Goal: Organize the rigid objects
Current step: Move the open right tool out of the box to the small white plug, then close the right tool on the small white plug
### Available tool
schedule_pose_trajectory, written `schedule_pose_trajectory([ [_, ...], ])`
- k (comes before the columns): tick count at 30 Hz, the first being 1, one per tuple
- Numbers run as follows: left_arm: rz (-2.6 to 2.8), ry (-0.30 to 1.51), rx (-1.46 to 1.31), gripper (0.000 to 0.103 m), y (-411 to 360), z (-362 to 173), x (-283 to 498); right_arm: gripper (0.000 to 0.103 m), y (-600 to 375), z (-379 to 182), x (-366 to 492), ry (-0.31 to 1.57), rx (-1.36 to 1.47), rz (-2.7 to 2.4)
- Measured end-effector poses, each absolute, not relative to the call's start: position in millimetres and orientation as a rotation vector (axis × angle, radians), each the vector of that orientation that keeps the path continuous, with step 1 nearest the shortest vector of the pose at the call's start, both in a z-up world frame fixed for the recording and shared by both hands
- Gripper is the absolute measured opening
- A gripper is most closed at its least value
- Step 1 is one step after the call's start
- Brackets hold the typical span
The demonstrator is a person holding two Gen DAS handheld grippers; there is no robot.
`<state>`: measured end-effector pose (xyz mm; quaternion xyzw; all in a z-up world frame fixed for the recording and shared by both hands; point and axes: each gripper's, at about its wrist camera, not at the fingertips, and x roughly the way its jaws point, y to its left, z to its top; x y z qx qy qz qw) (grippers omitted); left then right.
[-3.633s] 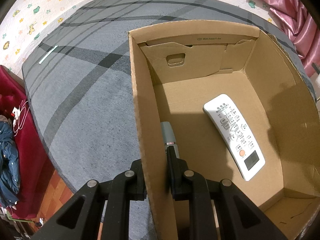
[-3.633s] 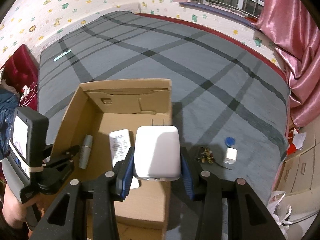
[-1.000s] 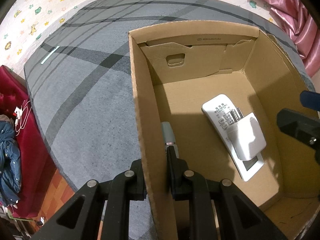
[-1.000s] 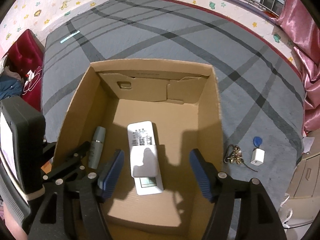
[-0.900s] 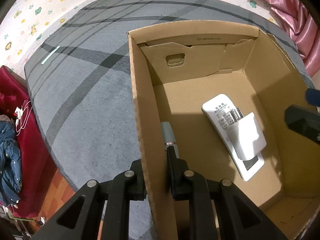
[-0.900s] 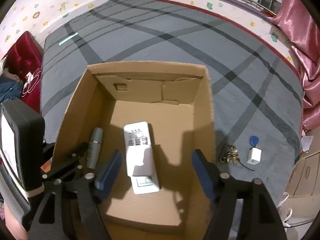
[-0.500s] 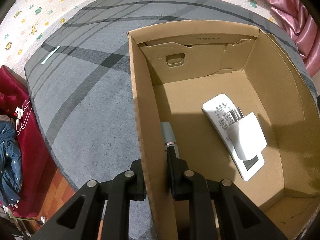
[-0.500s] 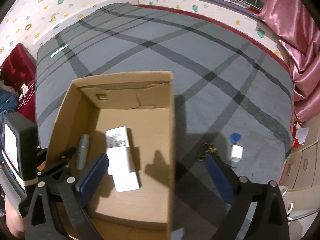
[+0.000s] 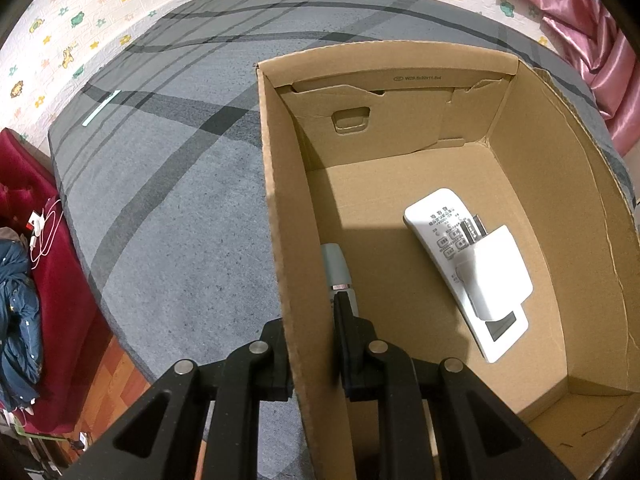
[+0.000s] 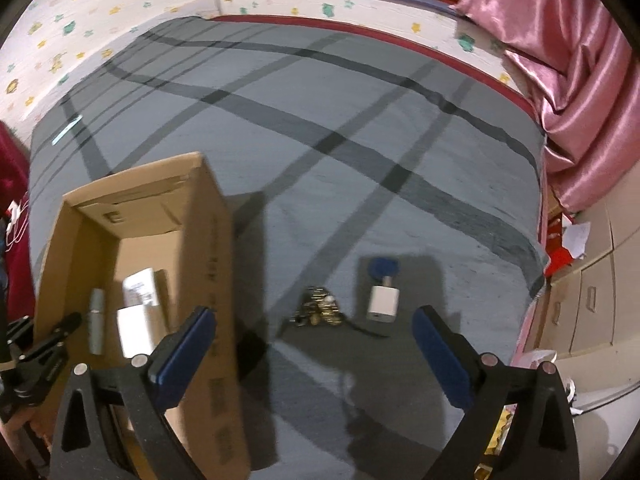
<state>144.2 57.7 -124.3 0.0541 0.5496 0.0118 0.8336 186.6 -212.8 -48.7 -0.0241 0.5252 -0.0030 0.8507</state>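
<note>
While the left tool grips the near-left wall of the box, one finger outside and one inside, it looks down into the open carton from just behind that wall. Its jaws are nearly closed on the cardboard, and the pose reads as a steadying hold, tilted forward and downward. Ahead of the inner finger a small grey tube lies along the wall; farther ahead and to the right, a white remote lies on the box floor with a white charger resting across its lower half, prongs pointing away from the tool. From the right wrist, the right tool hangs wide open and empty above the grey bed cover, with the box off to its left. Just ahead, between the blue pads, lie a bunch of keys, a small white plug and, touching its far end, a blue tag. The view is blurred, so finer detail is uncertain. The plug looks light, hard and smooth-sided, probably best pinched across its flat faces near the middle; the tag may trail along if attached, which I cannot tell. The keys look heavier, loose and liable to slump, so a grip across the thickest part of the bunch seems safest. The soft cover will give under a downward press.
</note>
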Motion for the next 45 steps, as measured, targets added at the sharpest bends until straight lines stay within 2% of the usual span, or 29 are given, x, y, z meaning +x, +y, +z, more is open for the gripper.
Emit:
schedule_pose_trajectory([
  [21,0.031,1.160,0.135,0.017,53.2,-125.9,143.6,0.101,-276.1,-126.0,221.8,1.208,0.015,-0.120],
  [28,0.029,1.162,0.129,0.017,54.4,-125.1,143.1,0.093,-284.3,-148.5,232.7,1.240,0.011,-0.136],
  [32,0.029,1.162,0.127,0.017,55.1,-125.1,143.3,0.073,-283.2,-156.5,235.0,1.254,0.004,-0.123],
  [34,0.029,1.162,0.127,0.017,55.0,-124.9,143.2,0.067,-282.2,-159.5,235.9,1.266,0.009,-0.115],
  [35,0.029,1.161,0.127,0.017,55.1,-124.8,143.1,0.056,-281.5,-160.8,236.2,1.269,0.012,-0.105],
  [36,0.029,1.161,0.127,0.017,55.4,-125.0,143.3,0.038,-280.8,-161.5,236.2,1.268,0.013,-0.095],
  [37,0.029,1.162,0.126,0.017,55.6,-125.3,143.2,0.030,-279.7,-162.4,236.1,1.268,0.014,-0.083],
  [38,0.029,1.162,0.126,0.017,55.8,-125.6,143.3,0.027,-279.5,-162.9,235.8,1.266,0.008,-0.090],
  [45,0.030,1.160,0.126,0.017,55.4,-125.5,142.4,0.027,-277.7,-160.6,229.5,1.264,0.022,-0.100],
])
